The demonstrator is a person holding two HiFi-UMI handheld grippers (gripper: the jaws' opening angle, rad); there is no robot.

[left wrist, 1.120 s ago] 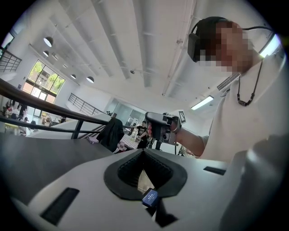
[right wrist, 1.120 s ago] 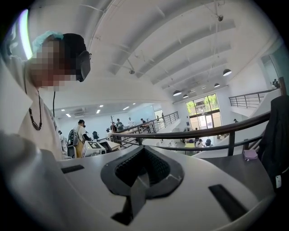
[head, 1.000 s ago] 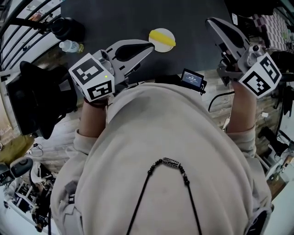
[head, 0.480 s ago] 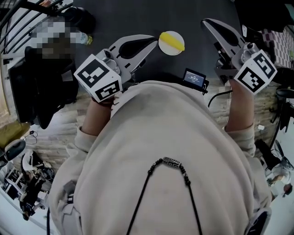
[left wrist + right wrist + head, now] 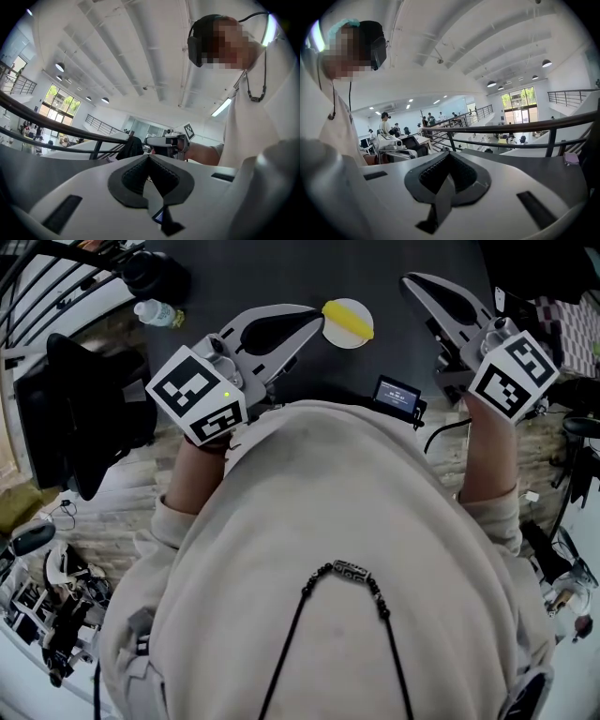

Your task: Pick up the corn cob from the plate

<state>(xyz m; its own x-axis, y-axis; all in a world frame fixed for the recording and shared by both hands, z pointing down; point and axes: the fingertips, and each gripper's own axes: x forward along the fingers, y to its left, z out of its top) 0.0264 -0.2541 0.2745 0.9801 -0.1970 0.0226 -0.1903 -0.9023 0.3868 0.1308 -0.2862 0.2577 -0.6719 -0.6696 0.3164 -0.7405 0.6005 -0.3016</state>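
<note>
My left gripper [image 5: 307,326], clenched on nothing like the right gripper [image 5: 412,284], hovers near the plate [image 5: 339,339] holding the corn cob [image 5: 348,321]; going in unopened, I risk knocking cob or plate across the dark table [image 5: 281,268]

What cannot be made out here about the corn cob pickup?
- Yellow corn cob on the round white plate: tiny in the head view, surface detail unreadable; neither gripper view shows it.
- Whether the left gripper touches that plate: head view, too small.
- Small black screen device: head view, readout too small.
</note>
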